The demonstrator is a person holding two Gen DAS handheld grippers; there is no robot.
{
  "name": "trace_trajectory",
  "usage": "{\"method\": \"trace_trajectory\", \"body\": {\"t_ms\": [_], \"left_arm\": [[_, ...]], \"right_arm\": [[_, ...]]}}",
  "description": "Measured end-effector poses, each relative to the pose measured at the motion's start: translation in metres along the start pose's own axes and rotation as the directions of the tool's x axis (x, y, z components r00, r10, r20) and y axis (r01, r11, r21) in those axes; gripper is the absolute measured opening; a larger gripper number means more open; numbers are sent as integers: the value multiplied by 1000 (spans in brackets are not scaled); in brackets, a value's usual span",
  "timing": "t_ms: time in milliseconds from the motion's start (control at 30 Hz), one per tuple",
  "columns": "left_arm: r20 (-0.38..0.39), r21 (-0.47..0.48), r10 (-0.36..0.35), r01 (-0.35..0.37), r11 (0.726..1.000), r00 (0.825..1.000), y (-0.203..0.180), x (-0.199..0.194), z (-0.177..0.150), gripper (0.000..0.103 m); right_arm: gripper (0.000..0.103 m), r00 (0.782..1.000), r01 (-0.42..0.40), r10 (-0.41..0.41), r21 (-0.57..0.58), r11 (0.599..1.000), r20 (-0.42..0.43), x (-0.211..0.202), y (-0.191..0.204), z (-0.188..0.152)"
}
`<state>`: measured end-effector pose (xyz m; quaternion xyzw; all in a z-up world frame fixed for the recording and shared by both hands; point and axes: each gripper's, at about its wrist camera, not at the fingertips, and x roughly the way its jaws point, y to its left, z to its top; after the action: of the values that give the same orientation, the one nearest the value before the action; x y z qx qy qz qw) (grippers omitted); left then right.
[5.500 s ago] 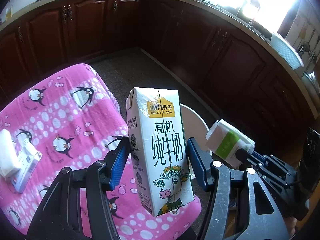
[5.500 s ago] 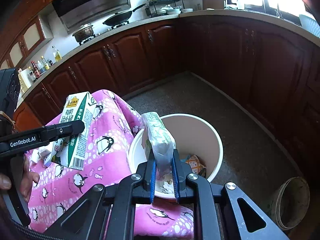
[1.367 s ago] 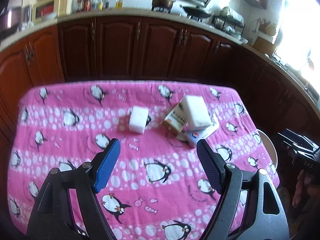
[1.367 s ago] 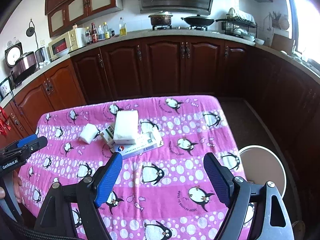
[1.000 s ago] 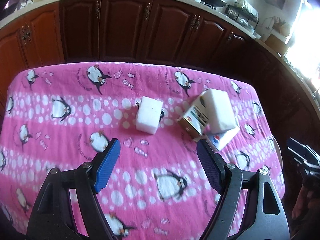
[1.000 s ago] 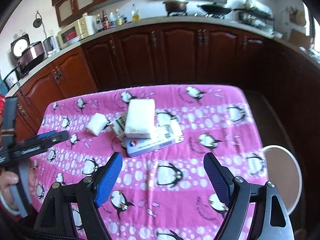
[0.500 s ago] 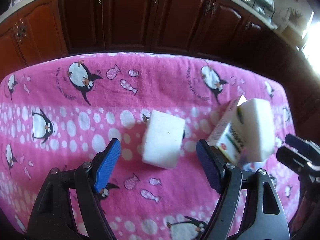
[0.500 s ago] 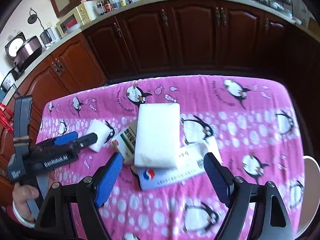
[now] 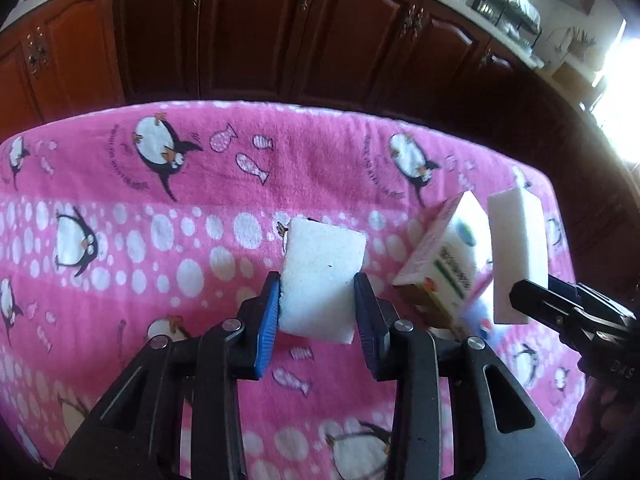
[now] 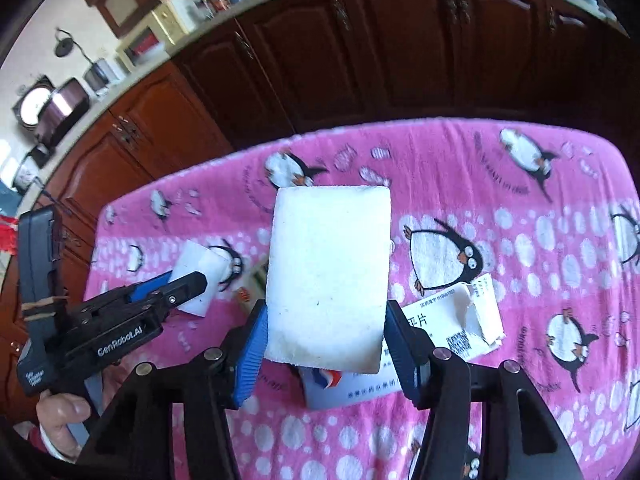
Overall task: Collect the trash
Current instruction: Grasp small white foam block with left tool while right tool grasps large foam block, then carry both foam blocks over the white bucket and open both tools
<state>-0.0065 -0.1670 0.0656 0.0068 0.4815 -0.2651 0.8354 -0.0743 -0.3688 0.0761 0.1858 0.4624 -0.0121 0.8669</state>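
Both grippers are now down over the pink penguin tabletop [image 9: 120, 208], no longer hanging back from it. Left gripper [image 9: 316, 312] fingers are closing narrow on the small white foam block [image 9: 322, 276]; right gripper [image 10: 324, 344] fingers are closing on the large white foam block [image 10: 328, 272], lying atop the torn white box [image 10: 452, 328].

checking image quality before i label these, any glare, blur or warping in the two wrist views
Left wrist: window glare blows out the upper right; the small white block is sharp. Right wrist: even light, soft blur on the pink cloth, large white block clear. Both: fisheye bends the cabinets, dark corners.
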Motion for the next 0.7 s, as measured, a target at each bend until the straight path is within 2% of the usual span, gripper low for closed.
{"method": "trace_trajectory", "body": {"t_ms": [133, 300, 533, 700], "left_arm": [[37, 25, 8, -9, 1000, 999, -10, -28, -12, 33], [62, 71, -13, 8, 997, 998, -35, -57, -29, 33], [101, 172, -59, 41, 984, 993, -96, -90, -50, 33], [119, 227, -93, 65, 972, 989, -140, -101, -52, 33]], "right_arm": [[55, 999, -17, 18, -24, 1000, 47, -35, 5, -10], [55, 996, 9, -5, -53, 999, 86, -73, 6, -29], [55, 989, 67, -62, -31, 997, 135, -125, -19, -63], [55, 978, 115, -115, 12, 993, 172, -162, -43, -85]]}}
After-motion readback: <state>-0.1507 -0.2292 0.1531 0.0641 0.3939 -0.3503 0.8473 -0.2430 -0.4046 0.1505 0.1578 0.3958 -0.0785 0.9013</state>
